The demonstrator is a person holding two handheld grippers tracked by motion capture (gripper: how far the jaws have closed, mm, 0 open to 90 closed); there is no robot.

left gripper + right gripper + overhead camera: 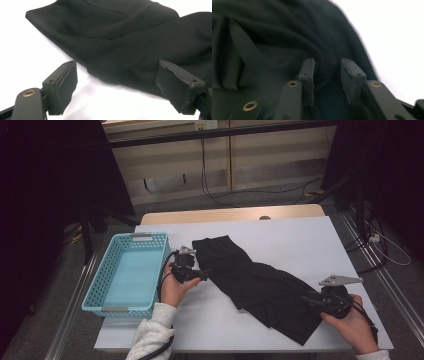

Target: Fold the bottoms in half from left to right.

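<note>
A black garment (250, 280) lies crumpled in a long diagonal strip across the white table (300, 240). My left gripper (202, 274) rests at the garment's upper left part, just right of the basket. In the left gripper view its jaws (117, 66) stand wide open, with the seamed edge of the cloth (120, 32) just ahead of them and nothing pressed. My right gripper (306, 300) sits on the garment's lower right end. In the right gripper view its jaws (328, 61) stand a little apart over a fold of dark cloth (274, 37), the pads not squeezing it.
A light blue plastic basket (95, 285) stands at the table's left edge, with nothing in it. Bare white tabletop lies behind the garment and at the front centre. Cables run over the floor beyond the table's far edge.
</note>
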